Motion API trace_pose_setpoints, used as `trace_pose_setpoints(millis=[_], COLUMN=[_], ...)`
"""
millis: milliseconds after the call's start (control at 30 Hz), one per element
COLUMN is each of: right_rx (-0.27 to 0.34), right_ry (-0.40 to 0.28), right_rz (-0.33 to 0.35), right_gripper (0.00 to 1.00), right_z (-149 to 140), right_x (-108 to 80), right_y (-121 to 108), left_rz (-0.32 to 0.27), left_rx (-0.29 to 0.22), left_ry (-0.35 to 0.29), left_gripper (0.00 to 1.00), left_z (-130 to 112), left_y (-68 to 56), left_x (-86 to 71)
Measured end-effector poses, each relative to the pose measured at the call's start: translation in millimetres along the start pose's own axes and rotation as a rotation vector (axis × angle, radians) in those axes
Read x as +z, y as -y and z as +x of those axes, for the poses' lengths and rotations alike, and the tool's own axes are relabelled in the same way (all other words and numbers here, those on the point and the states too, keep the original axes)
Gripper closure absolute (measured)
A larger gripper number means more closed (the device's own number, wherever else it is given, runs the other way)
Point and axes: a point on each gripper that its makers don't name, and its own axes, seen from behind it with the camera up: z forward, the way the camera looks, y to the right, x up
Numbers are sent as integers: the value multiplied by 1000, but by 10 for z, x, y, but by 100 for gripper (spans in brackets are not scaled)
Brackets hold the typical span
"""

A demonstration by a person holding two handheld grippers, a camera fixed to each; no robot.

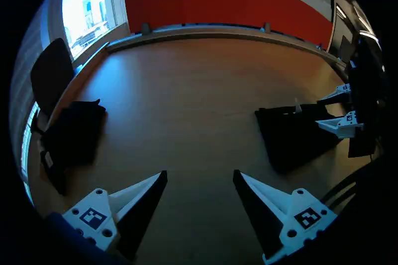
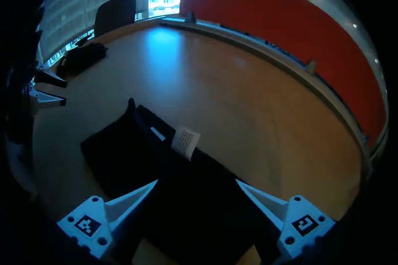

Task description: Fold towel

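A dark folded towel with a white care label lies on the wooden table right under my right gripper, whose fingers stand open above it with nothing between them. In the left gripper view the same towel lies at the right, with the right gripper over its far side. My left gripper is open over bare wood, well left of the towel. It appears again far off at the left of the right gripper view as the left gripper.
A dark bag lies near the table's left edge beside a black office chair; the bag and chair also appear far off in the right gripper view. A red partition runs along the table's far edge.
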Motion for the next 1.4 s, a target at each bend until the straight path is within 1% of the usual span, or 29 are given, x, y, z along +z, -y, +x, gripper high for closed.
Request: trace_pose_setpoints(millis=[200,600,1067,1400], right_rx=[-5,-10,-52,-84], right_ry=[5,-2,-10,-1], right_rz=[-7,-35,-67,-87], right_gripper=[0,0,0,0], right_z=[-4,123,309,361], right_x=[40,70,96,128], right_y=[-33,-229,-451,-599], left_rz=[-1,-4,-4,0], left_rx=[-2,1,-2,-3], left_ry=[2,7,7,9], left_gripper=[2,2,2,1], left_z=[-5,-11,-10,-26], left_y=[-7,-9,-10,1], left_x=[14,28,10,-11])
